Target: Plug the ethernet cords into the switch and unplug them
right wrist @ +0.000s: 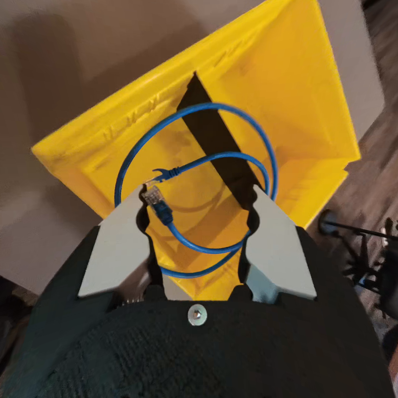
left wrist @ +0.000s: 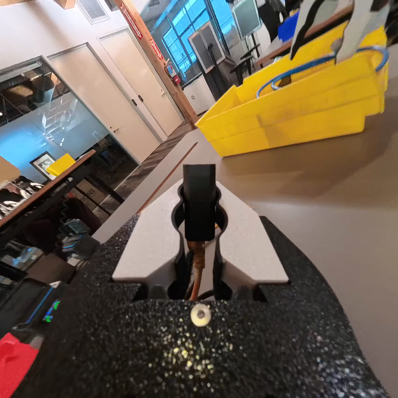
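Observation:
My left gripper is shut on a small black switch, held edge-on above the table. An orange cord runs from the switch's near end back between the fingers. My right gripper is open, pointing down into a yellow bin. A coiled blue ethernet cord hangs loose over the bin, its clear plug beside my left fingertip; one loop passes behind the right finger. In the left wrist view the right gripper is above the bin, with the blue cord at its tips.
The bin has a black divider and stands on a grey-brown table whose left edge drops to the floor. A second table with a yellow box stands left. A chair base is on the floor to the right. The tips of one gripper are about 30 cm away from the tips of the other.

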A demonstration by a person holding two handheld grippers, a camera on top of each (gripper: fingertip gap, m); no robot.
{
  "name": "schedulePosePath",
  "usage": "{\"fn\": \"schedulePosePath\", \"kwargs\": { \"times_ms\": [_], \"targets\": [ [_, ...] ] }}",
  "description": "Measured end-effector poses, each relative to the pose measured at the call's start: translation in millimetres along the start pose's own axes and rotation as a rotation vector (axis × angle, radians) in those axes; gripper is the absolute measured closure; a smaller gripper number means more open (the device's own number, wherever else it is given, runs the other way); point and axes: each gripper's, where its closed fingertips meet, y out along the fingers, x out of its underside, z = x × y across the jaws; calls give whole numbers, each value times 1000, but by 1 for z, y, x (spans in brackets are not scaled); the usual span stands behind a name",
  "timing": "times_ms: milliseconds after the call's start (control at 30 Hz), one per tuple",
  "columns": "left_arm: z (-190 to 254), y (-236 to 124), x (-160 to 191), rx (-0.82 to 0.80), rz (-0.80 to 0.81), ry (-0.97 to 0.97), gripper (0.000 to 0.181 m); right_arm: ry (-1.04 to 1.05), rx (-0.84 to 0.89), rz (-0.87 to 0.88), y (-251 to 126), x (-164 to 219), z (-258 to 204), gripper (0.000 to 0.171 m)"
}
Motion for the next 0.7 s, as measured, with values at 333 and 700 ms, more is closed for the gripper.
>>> {"fn": "schedulePosePath", "kwargs": {
  "times_ms": [333, 700],
  "targets": [
    [-21, -30, -43, 170, 389, -476, 160, 23, 117, 734, -119, -180, -36, 81],
    [-12, -50, -71, 411, 608, -662, 160, -94, -532, 947, 5, -269, -187, 107]
  ]
}}
